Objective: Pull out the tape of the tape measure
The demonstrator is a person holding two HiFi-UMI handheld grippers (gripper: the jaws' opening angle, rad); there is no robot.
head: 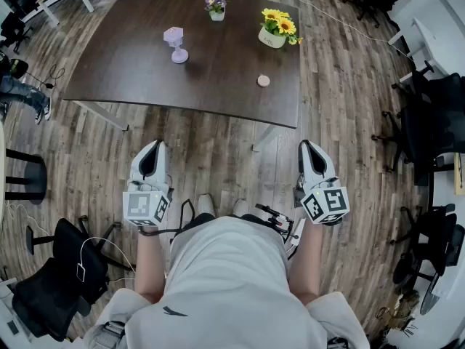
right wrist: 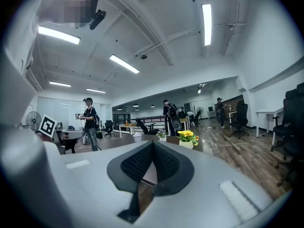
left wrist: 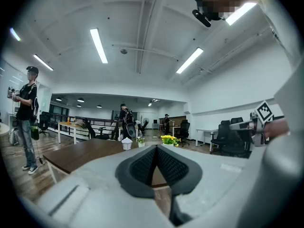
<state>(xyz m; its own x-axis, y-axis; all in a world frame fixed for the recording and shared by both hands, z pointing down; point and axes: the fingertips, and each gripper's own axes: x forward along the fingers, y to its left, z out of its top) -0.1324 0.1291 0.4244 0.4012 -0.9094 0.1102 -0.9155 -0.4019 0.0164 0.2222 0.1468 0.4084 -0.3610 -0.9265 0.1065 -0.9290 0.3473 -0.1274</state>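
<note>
Both grippers are held low in the head view, well apart from the dark brown wooden table (head: 145,64) in the upper half of the frame. The left gripper (head: 152,151) has its jaws together with nothing between them, and the right gripper (head: 310,150) is the same (each gripper view shows the black pads meeting).

We take the small round pinkish disc (head: 263,81), near the right edge of the table and below the white pot of yellow sunflowers (head: 276,31), to be the tape measure. It looks small and light, so we expect that it slides easily on the smooth top. We would clamp the case by its rim with one gripper and pinch the end tab with the other; the tab is too small to see.
</note>
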